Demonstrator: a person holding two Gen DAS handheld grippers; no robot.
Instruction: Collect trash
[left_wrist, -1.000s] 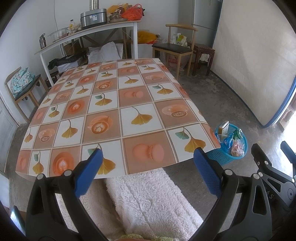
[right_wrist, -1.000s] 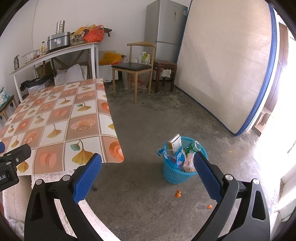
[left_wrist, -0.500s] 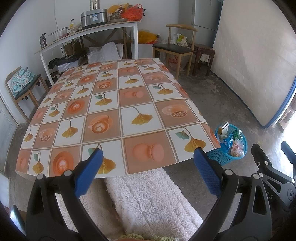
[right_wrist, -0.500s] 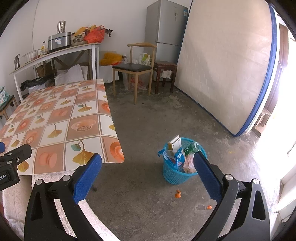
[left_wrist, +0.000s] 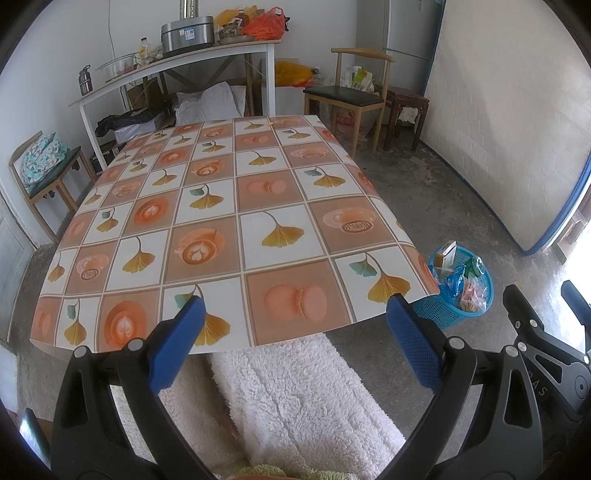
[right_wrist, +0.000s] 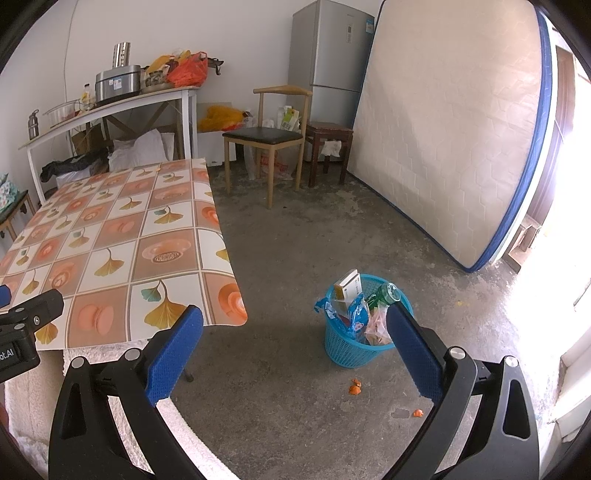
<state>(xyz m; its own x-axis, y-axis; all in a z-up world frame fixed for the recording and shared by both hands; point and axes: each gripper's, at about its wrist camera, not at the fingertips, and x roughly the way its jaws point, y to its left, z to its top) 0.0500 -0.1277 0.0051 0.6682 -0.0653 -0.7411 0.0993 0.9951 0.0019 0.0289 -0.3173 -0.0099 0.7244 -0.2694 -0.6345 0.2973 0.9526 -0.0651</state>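
While both pairs of jaws stand wide open and hold nothing, the right gripper (right_wrist: 293, 354) looks down over the concrete floor (right_wrist: 295, 236) and the left gripper (left_wrist: 295, 341) over the near edge of the worktop (left_wrist: 236, 221), whose patterned oilcloth looks bare apart from a tiny speck at its far edge.

What seems left to collect is small: two orange scraps, probably fruit peel. The nearer peel scrap (right_wrist: 355, 387) lies on the floor just in front of the blue waste basket (right_wrist: 351, 345), between the right gripper's two blue pads and below them in the view. The second peel scrap (right_wrist: 417, 412) lies further from the basket, close beside the right-hand pad. Neither touches the jaws.

Such scraps should be very light, thin and a little limp, perhaps brittle if dried, and lying flat on rough concrete they offer little to bite on. My judgement is that the pads should come down astride a curled or raised edge and close gently, since a hard pinch could crumble the piece or skid it away.

The basket stands on the floor beside the worktop's near right corner, already heaped with a carton (right_wrist: 347, 286), a green bottle (right_wrist: 384, 293) and wrappers, so anything added should be dropped toward its middle.
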